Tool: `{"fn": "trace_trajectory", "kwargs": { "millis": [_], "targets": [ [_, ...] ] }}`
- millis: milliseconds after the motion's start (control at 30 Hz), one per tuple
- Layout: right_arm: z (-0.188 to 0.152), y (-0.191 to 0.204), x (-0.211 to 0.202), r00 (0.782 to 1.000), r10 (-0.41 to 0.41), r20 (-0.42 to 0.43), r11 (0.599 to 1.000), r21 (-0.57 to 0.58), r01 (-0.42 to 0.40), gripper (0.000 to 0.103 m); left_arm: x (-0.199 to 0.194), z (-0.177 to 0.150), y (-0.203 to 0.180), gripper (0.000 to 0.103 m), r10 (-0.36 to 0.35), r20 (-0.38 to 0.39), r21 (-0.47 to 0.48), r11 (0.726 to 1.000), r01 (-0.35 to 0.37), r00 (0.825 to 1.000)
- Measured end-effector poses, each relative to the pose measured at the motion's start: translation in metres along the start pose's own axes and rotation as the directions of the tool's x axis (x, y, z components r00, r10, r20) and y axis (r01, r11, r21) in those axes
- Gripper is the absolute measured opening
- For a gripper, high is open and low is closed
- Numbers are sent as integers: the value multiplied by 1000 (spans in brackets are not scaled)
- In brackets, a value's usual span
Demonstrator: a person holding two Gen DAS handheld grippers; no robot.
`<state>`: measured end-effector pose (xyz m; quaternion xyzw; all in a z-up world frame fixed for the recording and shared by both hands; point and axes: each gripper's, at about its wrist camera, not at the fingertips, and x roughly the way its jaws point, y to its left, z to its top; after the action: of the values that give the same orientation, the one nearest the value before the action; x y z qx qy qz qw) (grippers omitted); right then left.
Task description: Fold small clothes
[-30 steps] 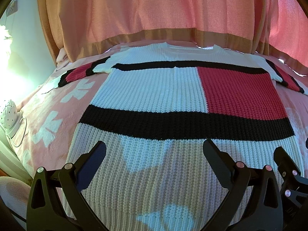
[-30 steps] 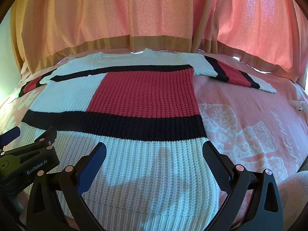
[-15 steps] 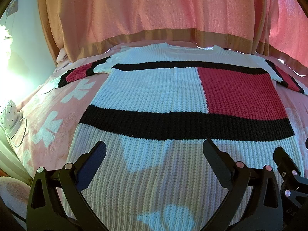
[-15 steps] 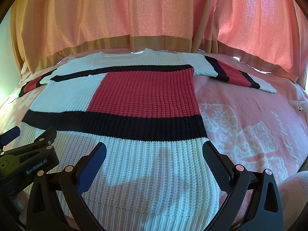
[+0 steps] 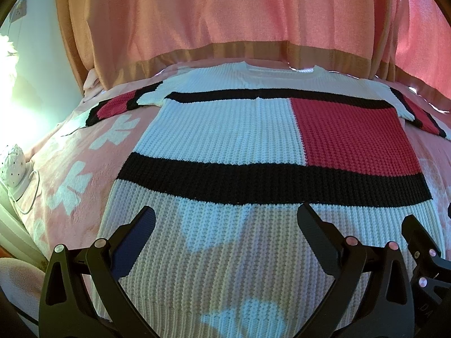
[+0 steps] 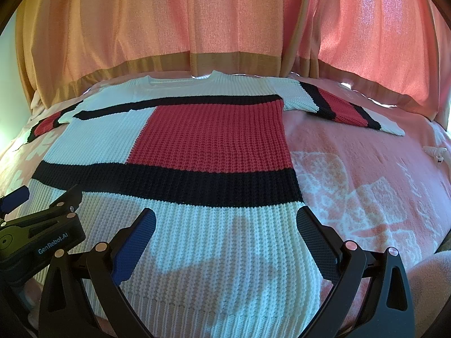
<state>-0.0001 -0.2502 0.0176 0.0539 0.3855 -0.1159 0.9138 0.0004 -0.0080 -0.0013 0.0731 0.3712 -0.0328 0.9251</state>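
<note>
We look low and close from the sweater's [image 5: 225, 146] hem toward the curtains [image 5: 225, 14], left wrist view over its left half, right wrist view over its right; both share the red panel [image 6: 211, 138].

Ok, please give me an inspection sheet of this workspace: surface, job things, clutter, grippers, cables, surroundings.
Surface: pink blanket with pale flower print, covering a bed.
Job's things: knit sweater, white with black bands and a red block, lying flat, both sleeves spread out, unfolded.
Clutter: small white clip-like object near the blanket's right edge; white dotted object at the left edge.
Grippers: left gripper open above the hem; right gripper open above the hem.
Cables: thin white cable beside the dotted object.
Surroundings: pink curtains behind.
</note>
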Motion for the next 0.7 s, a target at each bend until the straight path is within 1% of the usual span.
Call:
{"fn": "trace_trajectory", "kwargs": {
  "millis": [67, 167, 300, 400, 467, 500, 533, 600, 700],
  "targets": [
    [2, -2, -3, 1000, 8, 9, 1000, 1, -8, 98, -4, 4, 2, 98, 1, 6, -8, 1000, -1, 1000],
    [20, -19, -15, 998, 43, 41, 999, 17, -43, 98, -20, 21, 6, 98, -22, 57, -12, 1000, 23, 998],
    [65, -72, -32, 987, 18, 158, 998, 57, -27, 98, -38, 63, 12, 98, -53, 144, -1, 999, 54, 988],
    [99, -128, -17, 982, -44, 182, 994, 105, 25, 98, -34, 94, 14, 98, -66, 182, 4, 998, 66, 981],
    [118, -170, 7, 990, -52, 132, 987, 160, 30, 98, -25, 108, 14, 98, -55, 194, 9, 998, 55, 979],
    [127, -196, 25, 994, -16, 108, 980, 197, -6, 98, -18, 115, 13, 98, -44, 206, 16, 999, 42, 978],
    [132, -215, 39, 995, -5, 99, 976, 217, -17, 98, -10, 120, 11, 98, -38, 209, 19, 999, 35, 977],
    [138, -255, 71, 997, -38, 64, 965, 260, 20, 97, 4, 124, 9, 98, -30, 203, 17, 999, 28, 979],
    [141, -302, 120, 999, -54, -2, 945, 323, 52, 95, 26, 124, 5, 98, -14, 191, 9, 1000, 13, 982]
  ]
}}
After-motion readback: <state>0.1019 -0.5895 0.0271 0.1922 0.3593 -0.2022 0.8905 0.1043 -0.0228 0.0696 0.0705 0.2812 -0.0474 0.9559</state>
